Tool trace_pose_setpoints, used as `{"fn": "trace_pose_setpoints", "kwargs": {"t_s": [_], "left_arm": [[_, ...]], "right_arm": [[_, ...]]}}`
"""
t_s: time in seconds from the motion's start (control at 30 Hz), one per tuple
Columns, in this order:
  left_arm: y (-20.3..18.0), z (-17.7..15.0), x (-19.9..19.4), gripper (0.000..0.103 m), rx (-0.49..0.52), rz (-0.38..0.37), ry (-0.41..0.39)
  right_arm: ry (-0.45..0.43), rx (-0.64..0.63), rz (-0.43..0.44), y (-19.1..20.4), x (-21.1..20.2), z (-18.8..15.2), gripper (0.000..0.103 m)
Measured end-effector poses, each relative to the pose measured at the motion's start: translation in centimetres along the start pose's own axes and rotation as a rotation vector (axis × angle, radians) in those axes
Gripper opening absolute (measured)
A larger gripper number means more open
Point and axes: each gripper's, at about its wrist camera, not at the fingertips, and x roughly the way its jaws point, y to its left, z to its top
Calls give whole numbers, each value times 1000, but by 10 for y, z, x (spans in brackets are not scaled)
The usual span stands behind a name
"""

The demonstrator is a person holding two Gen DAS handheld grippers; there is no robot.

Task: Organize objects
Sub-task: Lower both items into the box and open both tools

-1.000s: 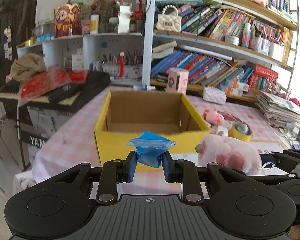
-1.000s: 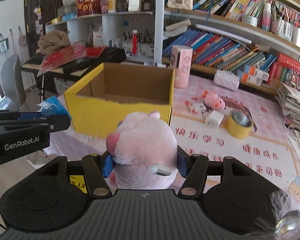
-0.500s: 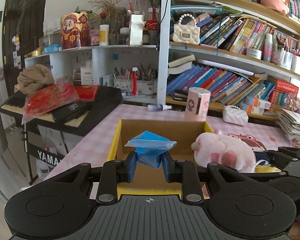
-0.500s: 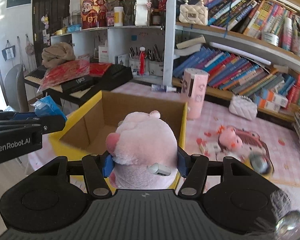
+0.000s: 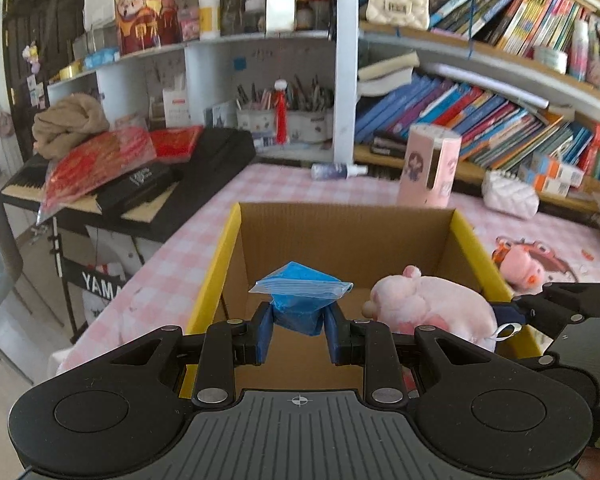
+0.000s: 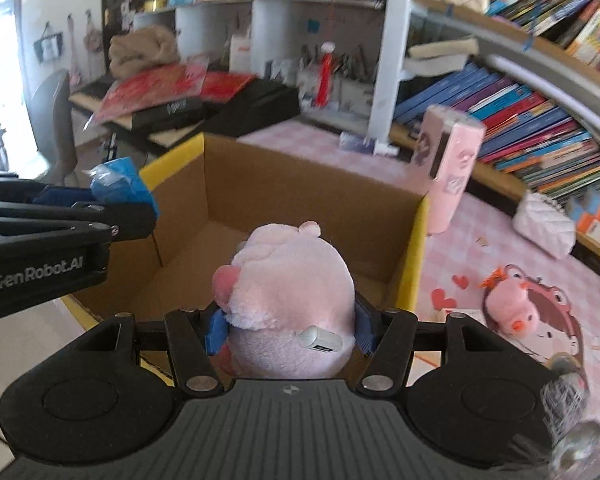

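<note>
A yellow cardboard box stands open on the pink checked table, its brown inside bare. My left gripper is shut on a small blue plastic bag, which hangs over the box's near left part. My right gripper is shut on a pink plush pig, held over the box's near right side. In the left wrist view the plush pig shows to the right of the bag, over the box. In the right wrist view the blue bag and the left gripper sit at the far left, above the box corner.
Right of the box lies a small pink plush toy on the table. Behind it stand a pink cylinder, a spray bottle and a white quilted pouch. Bookshelves fill the back; a keyboard with red bags stands left.
Both grippers have moved forward from in front of the box to over its opening, each still holding its object. The box now lies below the bag and the pig.
</note>
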Motion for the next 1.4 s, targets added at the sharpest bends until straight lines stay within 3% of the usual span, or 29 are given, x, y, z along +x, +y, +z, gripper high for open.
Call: {"fn": "trace_pose_setpoints", "kwargs": {"t_s": [0.13, 0.7, 1.03, 1.07, 1.2, 1.27, 1.4], "left_arm": [[-2, -3, 14, 26, 2, 9, 42], [-12, -10, 53, 26, 1, 22, 138], [-13, -10, 56, 29, -23, 38, 135], [-13, -10, 55, 32, -25, 40, 132], [-11, -7, 43, 61, -38, 46, 84], [-11, -5, 32, 67, -43, 50, 44], [-8, -1, 10, 78, -63, 54, -24]], "right_arm": [[32, -27, 25, -1, 12, -2, 57], [29, -193, 51, -18, 33, 2, 58], [28, -207, 53, -21, 37, 2, 60], [26, -205, 51, -21, 37, 2, 60], [7, -207, 20, -18, 33, 1, 63], [-8, -201, -17, -16, 29, 3, 78], [-58, -162, -29, -15, 10, 3, 81]]}}
